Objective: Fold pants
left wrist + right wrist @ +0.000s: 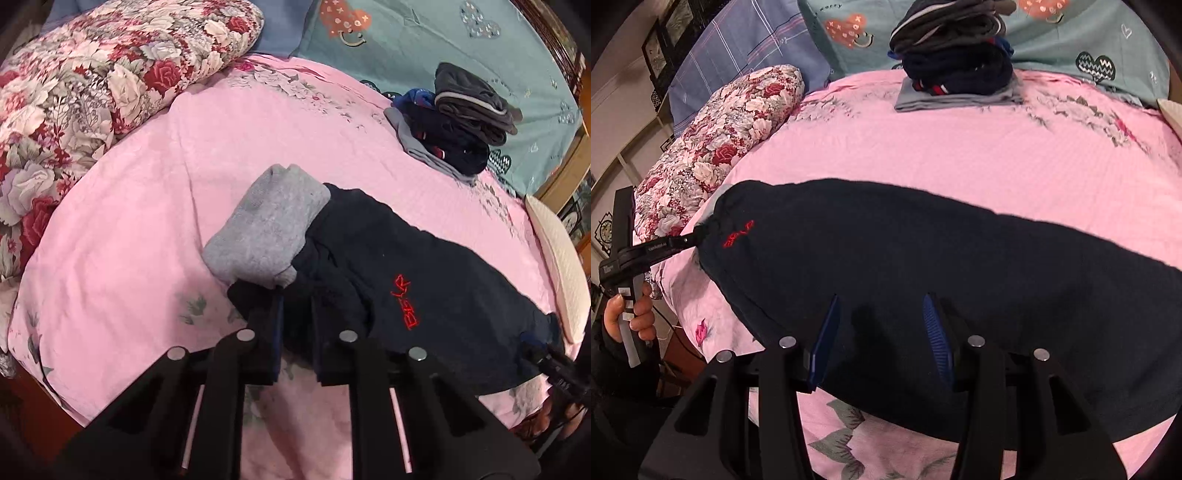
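Dark navy pants (pixel 424 295) with red embroidered letters lie across the pink bed sheet (pixel 140 206); their grey lining (pixel 266 229) shows turned out at the waist end. My left gripper (pixel 295 295) sits at the waistband, jaws parted, with waist fabric bunched between and over the fingers; in the right wrist view it (pixel 696 236) touches the waist corner. My right gripper (pixel 882 310) is open over the pants (pixel 923 266), fingers resting on the cloth on both sides of a flat stretch. In the left wrist view it (pixel 535 350) sits at the pants' far end.
A stack of folded dark clothes (pixel 454 122) lies at the back right on the sheet, also in the right wrist view (pixel 956 55). A rolled floral quilt (pixel 92 92) lies along the left. Teal pillows (pixel 424 40) lie behind. A white pillow (pixel 554 266) is at the right edge.
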